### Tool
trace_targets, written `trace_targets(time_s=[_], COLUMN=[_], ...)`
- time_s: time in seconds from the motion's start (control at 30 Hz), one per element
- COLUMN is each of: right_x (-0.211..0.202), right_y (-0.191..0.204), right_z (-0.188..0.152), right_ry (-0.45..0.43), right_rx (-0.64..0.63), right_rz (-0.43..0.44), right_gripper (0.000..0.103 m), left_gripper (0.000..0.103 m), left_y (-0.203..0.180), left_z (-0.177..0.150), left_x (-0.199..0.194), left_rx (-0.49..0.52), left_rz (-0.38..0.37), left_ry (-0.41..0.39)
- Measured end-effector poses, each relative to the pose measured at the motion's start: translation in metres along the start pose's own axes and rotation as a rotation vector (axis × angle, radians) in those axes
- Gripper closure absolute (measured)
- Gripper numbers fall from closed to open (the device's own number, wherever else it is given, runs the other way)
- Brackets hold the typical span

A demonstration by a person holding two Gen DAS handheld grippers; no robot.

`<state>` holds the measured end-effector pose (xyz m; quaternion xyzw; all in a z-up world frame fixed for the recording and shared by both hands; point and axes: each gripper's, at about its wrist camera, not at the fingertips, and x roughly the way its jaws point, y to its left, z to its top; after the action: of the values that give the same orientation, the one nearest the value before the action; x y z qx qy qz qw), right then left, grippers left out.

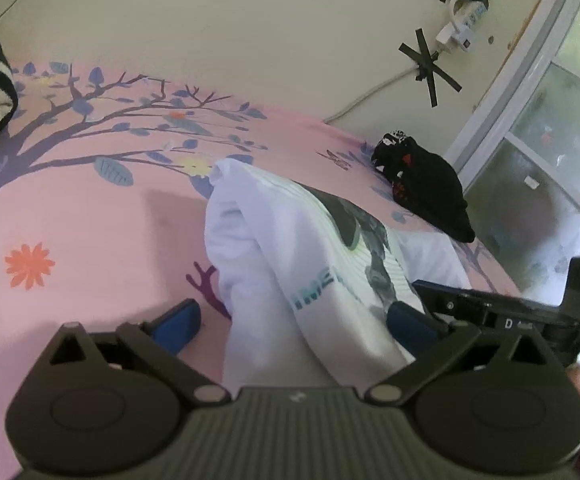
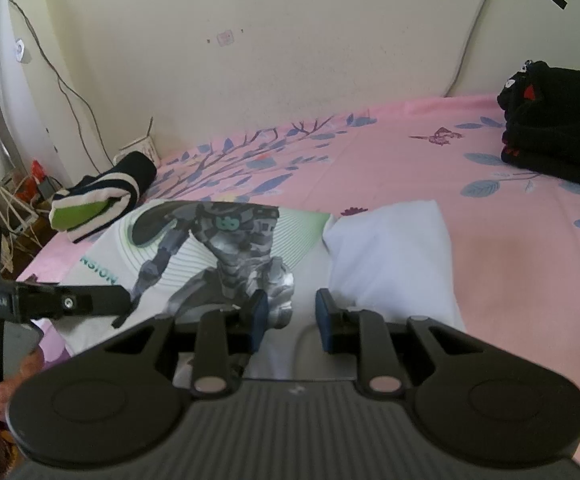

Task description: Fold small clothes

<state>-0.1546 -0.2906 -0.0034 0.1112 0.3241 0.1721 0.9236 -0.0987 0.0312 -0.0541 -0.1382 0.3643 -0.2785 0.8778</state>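
A: What's the biggest thing here?

B: The bed's pink sheet printed with a dark tree and blue leaves (image 1: 90, 216), set against a cream wall.

A: And the clothes?

B: A white T-shirt with a grey armoured-figure print (image 2: 226, 248) lies partly folded near the bed's front edge. A folded black garment with red and white marks (image 1: 425, 188) sits well apart by the window, and a rolled navy-and-white striped garment with a green patch (image 2: 102, 200) lies just beside the shirt's far corner.

A: The tools?

B: The left hand-held gripper (image 1: 293, 320) has its blue pads spread wide, with a raised fold of the shirt between them. The right hand-held gripper (image 2: 291, 316) stands apart over the shirt's near edge, clamping nothing.
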Motion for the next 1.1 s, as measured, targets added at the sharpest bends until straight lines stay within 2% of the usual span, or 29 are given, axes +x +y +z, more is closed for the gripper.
trace_targets(time_s=[0.1,0.17,0.33,0.5,0.7,0.77,0.83,0.87,0.93,1.07,1.1], right_x=[-0.004,-0.008,-0.021,-0.036,-0.061,-0.06,-0.054,-0.053,-0.057,-0.059,-0.057], right_y=[-0.006,-0.007,-0.002,0.004,0.0,-0.002,-0.007,-0.012,-0.025,-0.045,-0.048], right_z=[-0.005,-0.009,-0.018,-0.024,-0.024,-0.025,-0.027,-0.028,-0.028,-0.026,-0.026], right_ry=[-0.027,-0.044,-0.078,-0.117,-0.225,-0.207,-0.166,-0.154,-0.146,-0.139,-0.131], right_rx=[0.034,0.039,0.008,-0.069,-0.089,-0.111,-0.121,-0.105,-0.034,0.066,0.081], right_rz=[0.044,0.071,0.072,0.014,-0.062,-0.102,-0.176,-0.193,-0.179,-0.148,-0.142], right_gripper=[0.077,0.066,0.05,0.049,0.049,0.051,0.058,0.058,0.057,0.04,0.04], left_gripper=[0.0,0.0,0.0,0.0,0.0,0.0,0.0,0.0,0.0,0.0,0.0], left_y=[0.005,0.006,0.006,0.012,0.032,0.034,0.032,0.032,0.034,0.042,0.041], left_z=[0.002,0.002,-0.002,-0.004,-0.006,-0.006,-0.007,-0.007,-0.005,0.001,0.001], left_x=[-0.001,-0.001,-0.003,-0.008,-0.012,-0.012,-0.012,-0.012,-0.014,-0.013,-0.012], left_rx=[-0.028,-0.032,0.0,-0.014,-0.122,-0.138,-0.141,-0.148,-0.183,-0.259,-0.264], left_rz=[-0.022,-0.028,-0.038,-0.078,-0.167,-0.176,-0.169,-0.165,-0.164,-0.165,-0.159], left_ry=[0.003,0.009,0.0,0.004,-0.029,-0.033,-0.037,-0.039,-0.041,-0.04,-0.032])
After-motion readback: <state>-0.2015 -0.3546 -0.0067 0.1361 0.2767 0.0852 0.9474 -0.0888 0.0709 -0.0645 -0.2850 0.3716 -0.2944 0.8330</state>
